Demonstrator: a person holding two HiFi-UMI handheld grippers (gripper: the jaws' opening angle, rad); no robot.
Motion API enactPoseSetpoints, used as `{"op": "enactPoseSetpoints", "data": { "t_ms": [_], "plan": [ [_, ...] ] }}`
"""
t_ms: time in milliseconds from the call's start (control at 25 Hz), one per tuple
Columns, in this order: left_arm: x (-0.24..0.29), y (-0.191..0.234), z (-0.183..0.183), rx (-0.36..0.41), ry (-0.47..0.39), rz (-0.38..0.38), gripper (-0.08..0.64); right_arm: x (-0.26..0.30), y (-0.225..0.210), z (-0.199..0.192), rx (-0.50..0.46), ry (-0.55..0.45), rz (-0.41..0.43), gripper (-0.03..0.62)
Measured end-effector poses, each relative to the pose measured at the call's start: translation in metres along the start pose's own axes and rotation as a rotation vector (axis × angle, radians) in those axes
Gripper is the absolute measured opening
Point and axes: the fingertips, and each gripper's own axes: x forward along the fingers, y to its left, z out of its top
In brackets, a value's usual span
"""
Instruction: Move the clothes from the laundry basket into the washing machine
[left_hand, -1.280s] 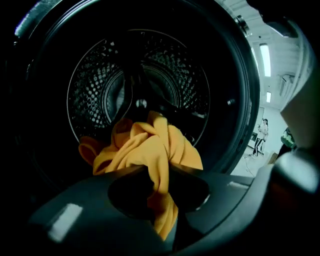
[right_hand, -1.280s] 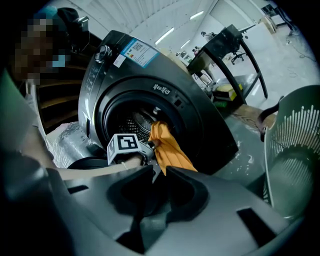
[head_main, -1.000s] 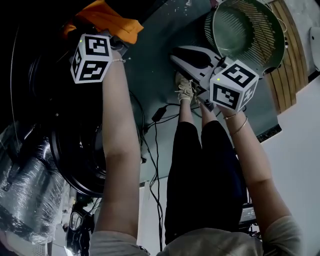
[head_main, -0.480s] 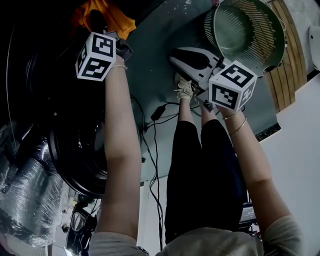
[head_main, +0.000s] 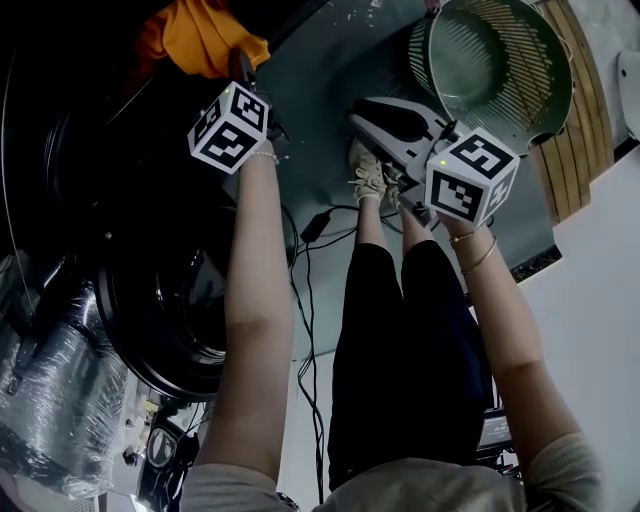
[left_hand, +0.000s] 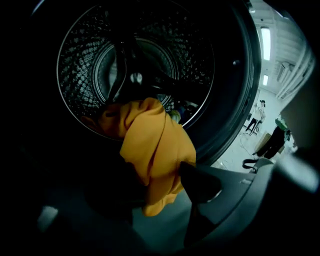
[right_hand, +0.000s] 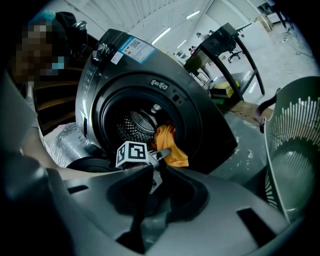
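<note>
Left gripper (head_main: 242, 72): jaws stand wide, just been opening; orange garment (left_hand: 152, 145) hangs loose just ahead of them, not clamped. Garment drapes over the lower lip of the washing machine (right_hand: 150, 85) opening, upper part inside the drum. Right gripper (right_hand: 156, 176): jaws narrowly apart, nothing between. Green laundry basket (head_main: 490, 60) sits right, on a grey-green floor (head_main: 310, 120); cables (head_main: 312, 300) trail near. Bright hall far behind.
</note>
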Motion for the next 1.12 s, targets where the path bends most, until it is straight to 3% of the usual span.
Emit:
{"op": "enactPoseSetpoints", "data": {
  "t_ms": [80, 120, 160, 200, 600, 840, 960, 1080, 1120],
  "plan": [
    [0.007, 0.001, -0.002, 0.051, 0.033, 0.025, 0.298, -0.002, -0.004, -0.002, 0.005, -0.002, -0.008, 0.089],
    [0.008, 0.002, 0.000, 0.079, 0.036, 0.039, 0.252, -0.002, -0.006, -0.002, 0.010, -0.005, -0.012, 0.089],
    [0.008, 0.001, 0.005, 0.103, 0.030, 0.044, 0.137, -0.002, -0.007, -0.002, 0.014, -0.009, -0.014, 0.089],
    [0.007, 0.000, 0.011, 0.119, 0.016, 0.038, 0.094, -0.002, -0.008, 0.000, 0.017, -0.014, -0.015, 0.087],
    [0.005, 0.000, 0.119, 0.157, -0.294, 0.037, 0.081, 0.006, -0.004, 0.021, 0.013, -0.048, 0.005, 0.086],
    [0.015, 0.010, 0.164, 0.116, -0.442, 0.080, 0.081, 0.010, -0.004, 0.019, 0.012, -0.042, 0.013, 0.086],
    [0.032, 0.005, 0.161, 0.123, -0.381, 0.054, 0.092, 0.011, -0.005, 0.016, 0.017, -0.040, 0.010, 0.086],
    [0.049, 0.004, 0.137, 0.054, -0.248, 0.016, 0.260, 0.012, -0.004, 0.013, 0.024, -0.039, 0.006, 0.086],
    [0.050, 0.006, 0.131, 0.034, -0.226, 0.019, 0.282, 0.012, -0.003, 0.013, 0.025, -0.039, 0.006, 0.086]
  ]
}}
